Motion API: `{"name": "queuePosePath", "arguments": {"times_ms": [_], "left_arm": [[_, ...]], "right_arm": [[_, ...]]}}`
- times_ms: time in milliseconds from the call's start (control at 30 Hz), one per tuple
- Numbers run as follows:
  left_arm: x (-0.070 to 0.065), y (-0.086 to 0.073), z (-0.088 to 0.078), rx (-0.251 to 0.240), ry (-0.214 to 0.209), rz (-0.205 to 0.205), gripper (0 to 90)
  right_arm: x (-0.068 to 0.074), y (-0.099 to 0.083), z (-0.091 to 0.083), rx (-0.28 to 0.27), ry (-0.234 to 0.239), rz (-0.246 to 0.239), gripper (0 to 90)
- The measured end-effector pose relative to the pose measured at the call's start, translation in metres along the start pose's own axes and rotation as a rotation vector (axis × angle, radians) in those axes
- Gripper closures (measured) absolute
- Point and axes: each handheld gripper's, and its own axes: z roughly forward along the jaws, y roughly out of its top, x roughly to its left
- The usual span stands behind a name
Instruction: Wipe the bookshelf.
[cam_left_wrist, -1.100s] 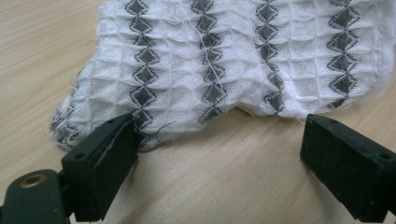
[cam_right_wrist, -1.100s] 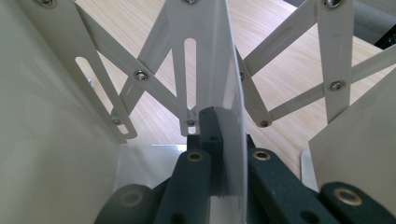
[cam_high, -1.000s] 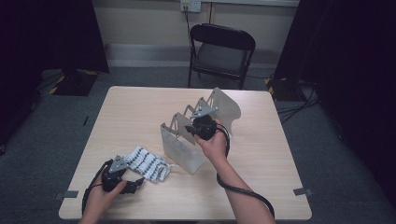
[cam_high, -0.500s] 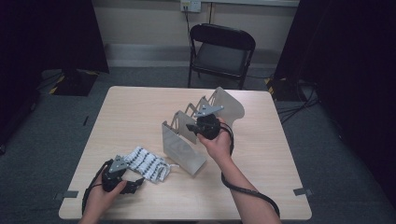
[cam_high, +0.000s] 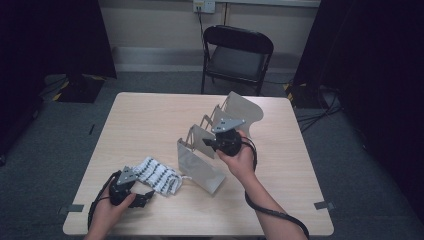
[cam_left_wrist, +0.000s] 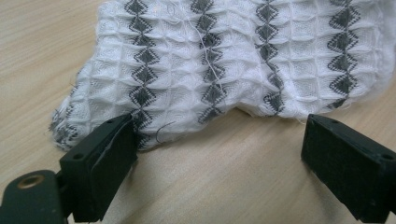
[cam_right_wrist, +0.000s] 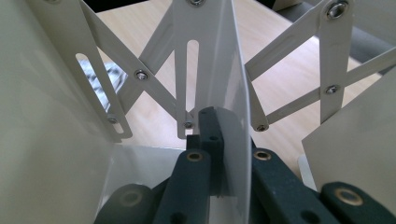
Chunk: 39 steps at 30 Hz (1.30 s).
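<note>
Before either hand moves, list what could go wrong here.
1. The right gripper is clamped on one thin panel of the folding rack; a pull could tip or collapse the rack.
2. The left gripper stands open at the edge of the cloth; closing there may catch only loose threads, and the cloth could slip.

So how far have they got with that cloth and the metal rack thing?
Early on, by the look of it. Done: the right claw is shut on a middle plate of the folding rack. In hand: the left claw sits open at the edge of the patterned cloth, not gripping it. Left: picking the cloth up; probably it goes on the rack.
</note>
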Motion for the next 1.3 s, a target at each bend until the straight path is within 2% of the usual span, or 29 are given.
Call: {"name": "queuePosePath", "arguments": {"times_ms": [33, 100, 200, 233, 533, 600, 633, 667, 700, 800, 867, 933, 1000, 1067, 1300], "left_arm": [[0.001, 0.0, 0.0, 0.004, 0.002, 0.009, 9.8], [0.0, 0.0, 0.0, 0.003, 0.001, 0.0, 9.7], [0.0, 0.0, 0.0, 0.003, 0.0, -0.002, 9.3], [0.0, 0.0, 0.0, 0.003, 0.0, -0.003, 9.2], [0.0, 0.0, 0.0, 0.0, -0.001, -0.007, 9.2], [0.0, 0.0, 0.0, 0.001, 0.0, -0.006, 9.2], [0.0, 0.0, 0.0, 0.004, 0.001, -0.003, 9.2], [0.0, 0.0, 0.0, 0.003, 0.0, -0.003, 9.2], [0.0, 0.0, 0.0, 0.003, -0.001, -0.003, 9.2], [0.0, 0.0, 0.0, 0.004, 0.0, -0.002, 9.2], [-0.001, 0.0, 0.0, 0.001, 0.0, -0.007, 9.2], [0.0, 0.0, 0.0, 0.003, -0.001, -0.003, 9.2], [0.0, 0.0, 0.0, 0.004, 0.0, -0.003, 9.2], [0.0, 0.0, 0.0, 0.004, 0.0, -0.003, 9.2], [0.0, 0.0, 0.0, 0.003, 0.0, -0.003, 9.2]], "right_arm": [[0.001, -0.004, -0.002, 0.001, 0.008, 0.004, 89.6], [0.003, -0.013, -0.004, 0.007, 0.018, 0.014, 89.5], [0.006, -0.025, -0.007, 0.027, 0.012, -0.013, 89.7], [0.006, -0.028, -0.009, 0.013, 0.02, -0.003, 89.7], [0.005, -0.04, -0.017, 0.004, 0.029, 0.004, 89.5], [0.005, -0.044, -0.015, -0.007, 0.021, 0.035, 84.7], [0.005, -0.046, -0.015, -0.01, 0.014, 0.04, 81.1], [0.005, -0.046, -0.015, -0.01, 0.014, 0.04, 81.1], [0.004, -0.049, -0.014, 0.008, -0.007, 0.05, 74.6], [0.002, -0.059, -0.016, 0.009, -0.024, 0.072, 67.4], [0.001, -0.063, -0.016, 0.006, -0.023, 0.085, 65.5], [0.002, -0.071, -0.019, 0.031, -0.042, 0.082, 61.5], [0.002, -0.075, -0.021, 0.028, -0.037, 0.101, 60.0], [0.004, -0.079, -0.023, 0.031, -0.049, 0.091, 56.9], [0.013, -0.092, -0.027, 0.058, -0.035, 0.076, 49.4]]}}
